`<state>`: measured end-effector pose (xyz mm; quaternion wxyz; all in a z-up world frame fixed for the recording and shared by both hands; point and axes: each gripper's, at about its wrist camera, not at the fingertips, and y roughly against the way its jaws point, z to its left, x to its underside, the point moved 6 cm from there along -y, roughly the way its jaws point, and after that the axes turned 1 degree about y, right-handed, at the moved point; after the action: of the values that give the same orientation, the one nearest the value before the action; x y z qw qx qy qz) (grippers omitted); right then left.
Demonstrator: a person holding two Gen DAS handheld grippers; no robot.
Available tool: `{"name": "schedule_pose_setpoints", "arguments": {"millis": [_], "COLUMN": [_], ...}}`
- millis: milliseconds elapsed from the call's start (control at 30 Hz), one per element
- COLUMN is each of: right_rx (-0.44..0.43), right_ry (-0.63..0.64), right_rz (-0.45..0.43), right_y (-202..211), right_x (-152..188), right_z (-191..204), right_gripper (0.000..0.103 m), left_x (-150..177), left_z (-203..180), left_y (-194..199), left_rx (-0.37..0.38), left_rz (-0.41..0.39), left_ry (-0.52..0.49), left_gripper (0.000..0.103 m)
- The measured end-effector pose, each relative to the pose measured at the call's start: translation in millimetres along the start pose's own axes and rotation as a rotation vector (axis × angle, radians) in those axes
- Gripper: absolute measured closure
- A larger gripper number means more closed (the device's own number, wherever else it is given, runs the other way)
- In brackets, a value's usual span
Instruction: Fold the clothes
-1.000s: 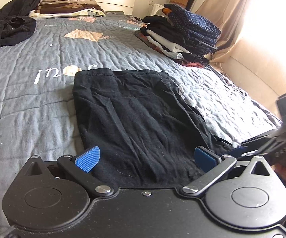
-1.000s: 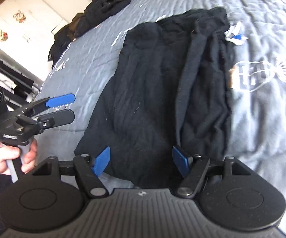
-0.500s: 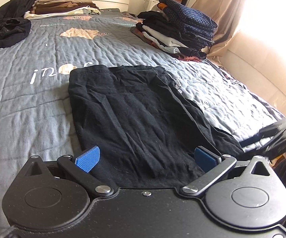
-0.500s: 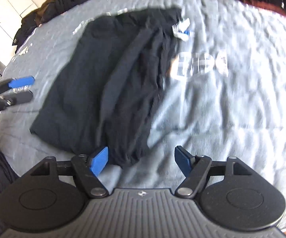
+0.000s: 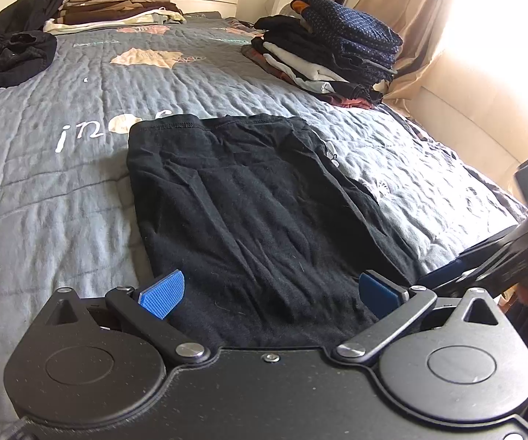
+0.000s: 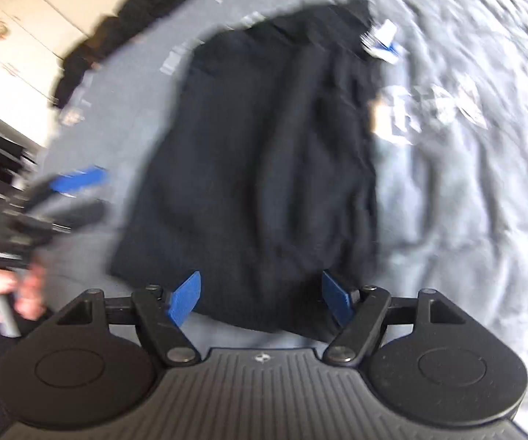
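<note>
A black garment [image 5: 249, 205] lies flat and folded lengthwise on the grey quilt [image 5: 44, 198]; it also shows, blurred, in the right wrist view [image 6: 264, 168]. A white and blue tag [image 6: 383, 38] sticks out at its far right corner. My left gripper [image 5: 271, 289] is open and empty, low over the garment's near hem. My right gripper [image 6: 262, 295] is open and empty over the near edge too. The right gripper also shows in the left wrist view [image 5: 484, 267]; the left shows in the right wrist view [image 6: 69, 190].
A stack of folded dark clothes [image 5: 330, 58] sits at the far right of the bed. Another folded stack [image 5: 117, 11] and a loose black pile [image 5: 7, 55] lie by the headboard. A curtain [image 5: 403, 18] and the bed's right edge [image 5: 484, 190] are at right.
My right gripper swung back left, so the garment's near edge lies between its fingers again. My left gripper stayed open at the near hem.
</note>
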<state>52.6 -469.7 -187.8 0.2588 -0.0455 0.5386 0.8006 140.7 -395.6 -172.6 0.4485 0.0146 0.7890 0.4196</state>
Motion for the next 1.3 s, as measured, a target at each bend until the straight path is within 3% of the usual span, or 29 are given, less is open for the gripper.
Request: {"name": "schedule_pose_setpoints", "arguments": {"millis": [133,367,500,633,733,867,1067,1300], "right_rx": [0.105,0.128,0.033,-0.059,0.017,0.038,0.156,0.213], "right_ry": [0.019,0.052,0.089,0.101,0.099,0.17,0.294,0.31], "right_rz": [0.055,-0.041,-0.151,-0.114,-0.029,-0.034,-0.013,-0.142], "right_y": [-10.1,21.0,44.6,23.9,-9.0,-16.5,-21.3,2.2], "right_x": [9.6,2.4,-7.7,-6.3,1.7,9.1,5.8,-7.2], "right_z": [-12.2,2.1,31.4,44.6,25.1,25.4,47.3,63.8], "right_gripper": [0.027,0.026,0.026,0.026,0.027,0.027,0.025,0.025], "left_x": [0.5,-2.2,-3.7,-2.6,-1.2,1.1,1.3,-1.3], "left_z": [1.1,3.7,5.2,5.7,6.0,6.1,5.4,6.9], "left_y": [-1.1,1.4,3.5,2.6,1.4,-2.4,-0.9,0.6], "left_rx": [0.0,0.001,0.0,-0.005,-0.011,-0.022,-0.023,-0.026], "left_rz": [0.005,-0.001,-0.009,-0.002,0.005,0.02,0.018,0.008], "left_ry": [-0.004,0.001,0.007,0.002,-0.005,-0.019,-0.023,-0.01], "left_gripper": [0.001,0.001,0.001,0.001,0.001,0.001,0.001,0.001]}}
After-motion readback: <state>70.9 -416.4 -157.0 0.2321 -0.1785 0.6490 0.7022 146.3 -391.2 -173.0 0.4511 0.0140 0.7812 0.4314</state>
